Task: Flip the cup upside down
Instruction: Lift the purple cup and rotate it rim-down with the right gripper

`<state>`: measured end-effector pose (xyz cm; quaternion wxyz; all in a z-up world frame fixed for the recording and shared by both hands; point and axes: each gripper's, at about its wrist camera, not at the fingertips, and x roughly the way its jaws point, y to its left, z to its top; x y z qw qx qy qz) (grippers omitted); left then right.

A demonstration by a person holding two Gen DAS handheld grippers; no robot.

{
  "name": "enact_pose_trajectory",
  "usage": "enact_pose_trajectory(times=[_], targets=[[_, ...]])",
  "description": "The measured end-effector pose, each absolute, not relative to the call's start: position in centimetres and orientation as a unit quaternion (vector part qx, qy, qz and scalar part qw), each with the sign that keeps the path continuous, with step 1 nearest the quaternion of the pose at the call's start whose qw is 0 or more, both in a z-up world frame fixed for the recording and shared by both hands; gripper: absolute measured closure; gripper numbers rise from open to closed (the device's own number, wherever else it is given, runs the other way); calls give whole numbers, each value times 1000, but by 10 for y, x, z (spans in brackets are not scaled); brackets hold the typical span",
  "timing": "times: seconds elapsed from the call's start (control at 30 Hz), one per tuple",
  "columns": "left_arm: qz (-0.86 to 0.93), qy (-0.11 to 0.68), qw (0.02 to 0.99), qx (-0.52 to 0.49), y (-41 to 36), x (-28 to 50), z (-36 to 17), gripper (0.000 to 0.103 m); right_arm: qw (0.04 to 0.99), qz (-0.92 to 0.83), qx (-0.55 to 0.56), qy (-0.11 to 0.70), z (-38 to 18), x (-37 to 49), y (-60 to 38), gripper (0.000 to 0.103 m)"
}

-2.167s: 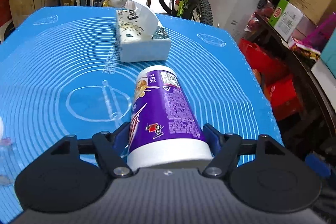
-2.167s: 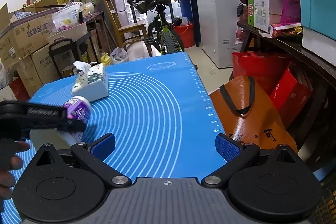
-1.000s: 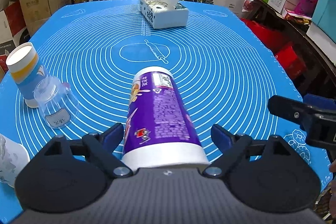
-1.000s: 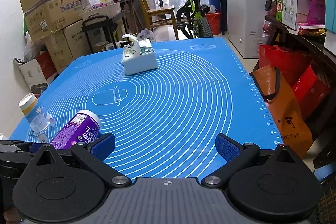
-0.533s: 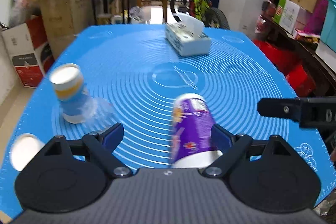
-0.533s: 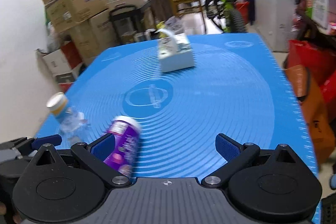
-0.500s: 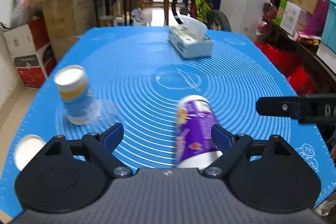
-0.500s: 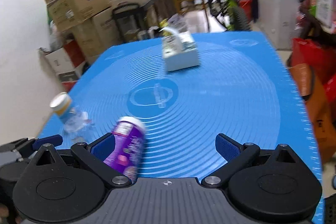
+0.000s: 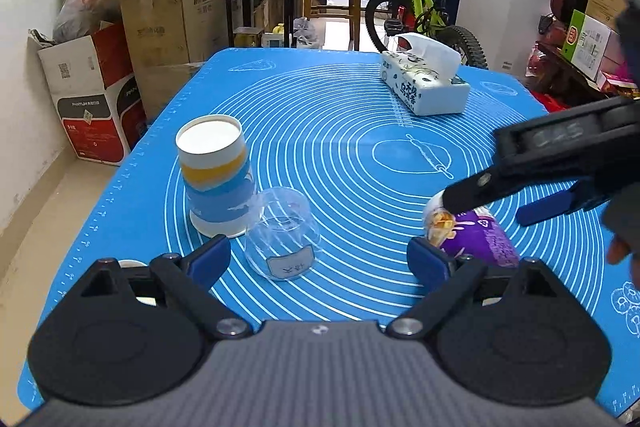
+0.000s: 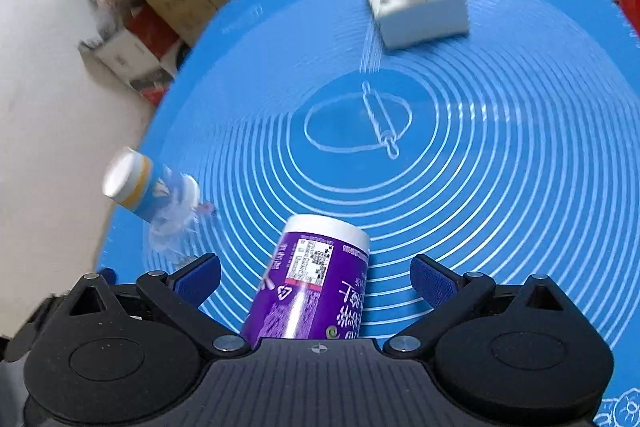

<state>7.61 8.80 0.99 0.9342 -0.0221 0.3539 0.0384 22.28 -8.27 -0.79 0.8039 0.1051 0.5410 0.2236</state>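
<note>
Right tool: the right tool [image 10: 316, 281] has its blue-padded fingers spread to either side of the tall purple paper cup with white rims [image 10: 310, 283]; neither pad visibly touches the wall, so I judge it is lined up for a grasp.
Purple cup: it looks tipped over on the blue silicone baking mat [image 10: 500, 187], its flat white end toward the mat's centre; a side grip on the body would allow a turn of the wrist.
Left tool: the left tool [image 9: 318, 261] is spread and empty, aimed at the small clear plastic cup with a label [image 9: 283, 239].
Clear cup: inverted on the surface, touching the blue, yellow and white paper cup [image 9: 216, 175], also upended, apparently finished.
Far side: the white printed tissue box [image 9: 424, 87] sits well apart, out of the way.
</note>
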Motion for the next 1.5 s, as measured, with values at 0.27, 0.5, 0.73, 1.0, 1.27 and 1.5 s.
enact_pose_trajectory(times=[0.27,0.5,0.73,1.0,1.27,1.5], targets=[[38,356,933,-27,89,76,7,9,782,247,93,565,-30,229,-65,33],[33,347,937,-32,84,75,11,9,896,194,12,400,14,191,-85,34],[25,341,939,-28,66,75,9,9,975,111,-13,190,0,144,-120,36],[16,346,938,-13,53,74,3,9,973,113,-17,200,-23,150,-122,37],[19,347,937,-15,54,74,2,9,968,127,-62,209,1,149,-108,37],[19,349,937,-21,53,78,1,9,940,150,-97,289,12,164,-92,37]])
